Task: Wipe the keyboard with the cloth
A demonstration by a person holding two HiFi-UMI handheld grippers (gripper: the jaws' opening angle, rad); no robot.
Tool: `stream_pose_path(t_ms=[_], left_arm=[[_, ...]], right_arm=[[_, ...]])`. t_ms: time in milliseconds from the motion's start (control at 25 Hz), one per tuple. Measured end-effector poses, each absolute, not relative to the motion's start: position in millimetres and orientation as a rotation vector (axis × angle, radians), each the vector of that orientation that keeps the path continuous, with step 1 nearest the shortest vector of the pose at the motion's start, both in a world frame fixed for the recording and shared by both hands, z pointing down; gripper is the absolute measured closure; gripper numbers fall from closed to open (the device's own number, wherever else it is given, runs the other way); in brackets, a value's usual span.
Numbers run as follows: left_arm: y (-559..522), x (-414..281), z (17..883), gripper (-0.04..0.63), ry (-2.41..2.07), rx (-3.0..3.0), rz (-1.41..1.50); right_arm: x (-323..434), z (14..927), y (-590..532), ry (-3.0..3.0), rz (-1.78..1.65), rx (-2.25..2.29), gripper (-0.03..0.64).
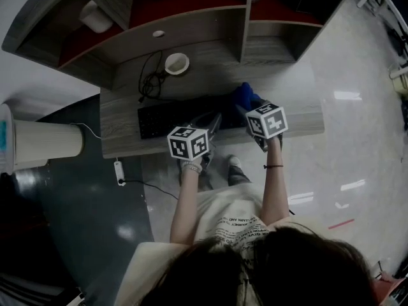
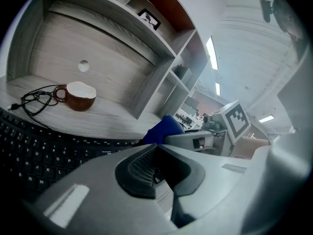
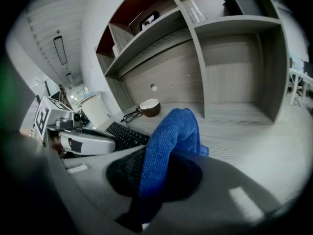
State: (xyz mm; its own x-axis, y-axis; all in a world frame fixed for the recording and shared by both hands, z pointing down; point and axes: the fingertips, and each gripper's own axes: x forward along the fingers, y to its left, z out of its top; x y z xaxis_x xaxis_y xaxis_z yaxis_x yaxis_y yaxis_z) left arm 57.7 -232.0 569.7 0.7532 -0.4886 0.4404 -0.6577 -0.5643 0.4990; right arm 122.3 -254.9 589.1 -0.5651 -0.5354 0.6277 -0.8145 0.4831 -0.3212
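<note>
Holding the cloth clenched in the fingers of your right gripper, you are at the right end of the keyboard. The left gripper, just beside it, has its fingers pressed together on nothing. Only a narrow fold looks pinched, so a hard drag across the keys could pull it free. Farther back on the table, a long sweep could snag the loose cable or knock the cup.

Brown mug beside tangled black cable
</note>
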Motion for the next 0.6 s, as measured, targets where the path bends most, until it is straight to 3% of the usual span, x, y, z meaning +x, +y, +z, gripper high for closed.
stream_pose_path(t_ms=[600], left_arm=[[-237.4,26.2,570.6,0.592,-0.770,2.293,0.353]], right_arm=[[91.4,594.1,-259.8,-2.228,0.890,1.209,0.557]])
